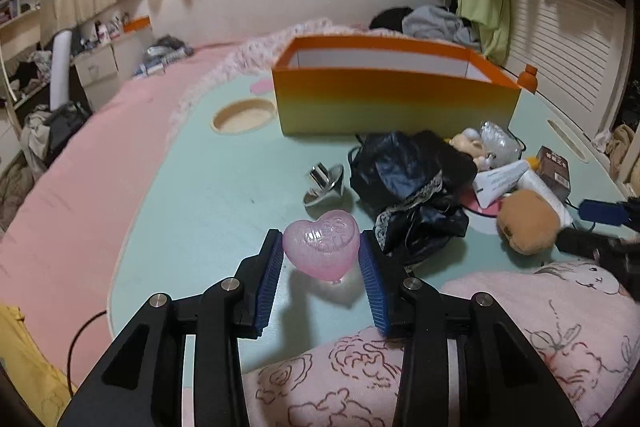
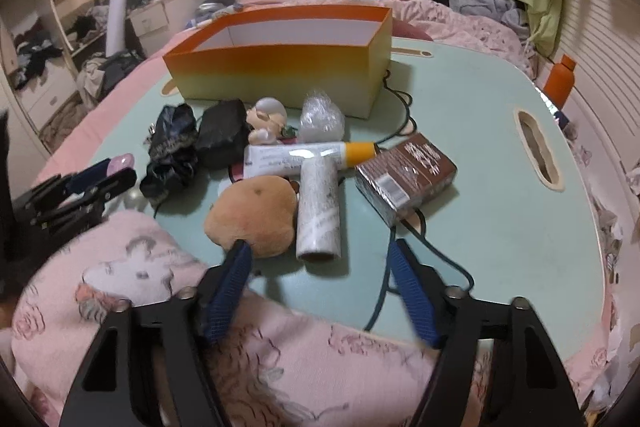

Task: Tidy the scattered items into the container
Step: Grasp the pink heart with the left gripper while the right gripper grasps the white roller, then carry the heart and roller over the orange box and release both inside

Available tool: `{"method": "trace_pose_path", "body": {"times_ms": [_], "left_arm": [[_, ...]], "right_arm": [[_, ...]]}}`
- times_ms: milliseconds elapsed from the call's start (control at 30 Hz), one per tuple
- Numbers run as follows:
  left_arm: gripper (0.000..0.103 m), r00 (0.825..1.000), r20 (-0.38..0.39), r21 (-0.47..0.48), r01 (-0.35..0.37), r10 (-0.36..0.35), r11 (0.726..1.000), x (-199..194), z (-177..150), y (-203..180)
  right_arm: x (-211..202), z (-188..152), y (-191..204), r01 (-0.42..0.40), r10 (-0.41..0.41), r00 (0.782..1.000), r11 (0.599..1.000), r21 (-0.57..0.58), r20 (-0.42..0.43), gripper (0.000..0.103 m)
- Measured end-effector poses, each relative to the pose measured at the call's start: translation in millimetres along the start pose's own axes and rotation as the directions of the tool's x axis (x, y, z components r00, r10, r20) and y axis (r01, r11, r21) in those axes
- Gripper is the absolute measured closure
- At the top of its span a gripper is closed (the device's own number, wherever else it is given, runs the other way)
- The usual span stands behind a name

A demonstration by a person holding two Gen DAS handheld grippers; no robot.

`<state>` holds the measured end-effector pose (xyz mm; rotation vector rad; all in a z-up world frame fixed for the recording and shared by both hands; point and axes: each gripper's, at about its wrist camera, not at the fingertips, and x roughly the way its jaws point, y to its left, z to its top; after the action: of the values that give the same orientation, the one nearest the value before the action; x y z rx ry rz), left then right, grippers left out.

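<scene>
Left gripper (image 1: 321, 254) clamped on pink heart (image 1: 321, 248), blue pads on its two lobes; heart sits just clear of lap desk (image 1: 200, 211), shadow beneath, apparently lifted for transfer.

Orange box (image 1: 394, 99) stands open-topped at far edge of desk, interior seemingly empty; path from heart to box passes silver top (image 1: 323, 184), otherwise clear.

Right gripper (image 2: 320, 255) fingers apart, empty, near edge, straddling gap beside brown plush (image 2: 252, 215) and white roll (image 2: 318, 215).

Clutter crowds desk centre; right side of desk free. Cable (image 2: 400, 107) trails past box corner: snag risk.
</scene>
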<state>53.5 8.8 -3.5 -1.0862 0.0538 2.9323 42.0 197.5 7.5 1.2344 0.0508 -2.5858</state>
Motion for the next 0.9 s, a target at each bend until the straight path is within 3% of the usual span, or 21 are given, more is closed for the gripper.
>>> {"method": "trace_pose_path", "body": {"times_ms": [67, 367, 500, 600, 700, 900], "left_arm": [[0.063, 1.000, 0.017, 0.013, -0.011, 0.011, 1.000, -3.2, 0.1, -0.4], [0.063, 1.000, 0.007, 0.014, -0.009, 0.009, 1.000, 0.1, 1.8, -1.2], [0.063, 1.000, 0.003, 0.014, -0.005, 0.005, 1.000, 2.2, 1.4, -1.8], [0.063, 1.000, 0.003, 0.016, -0.003, 0.003, 1.000, 2.5, 1.1, -2.5], [0.063, 1.000, 0.013, 0.016, -0.002, 0.002, 1.000, 0.7, 0.3, -3.0], [0.063, 0.998, 0.056, 0.025, 0.023, -0.025, 0.999, -12.9, 1.1, -3.7]], "right_arm": [[1.9, 5.0, -2.3, -0.009, 0.009, 1.000, 1.000, 0.017, 0.001, 0.039], [13.6, 16.8, -9.8, -0.055, 0.057, 0.998, 0.997, 0.055, -0.034, 0.079], [25.1, 19.8, 0.5, -0.009, 0.009, 0.997, 1.000, -0.005, -0.071, 0.080], [26.4, 16.9, 11.0, 0.040, -0.044, 0.998, 0.998, -0.057, -0.053, 0.080], [23.1, 14.6, 8.5, 0.011, -0.012, 0.999, 0.999, -0.040, -0.035, 0.081], [-7.0, 16.5, 5.4, -0.049, 0.052, 0.995, 0.998, -0.029, 0.091, 0.081]]}}
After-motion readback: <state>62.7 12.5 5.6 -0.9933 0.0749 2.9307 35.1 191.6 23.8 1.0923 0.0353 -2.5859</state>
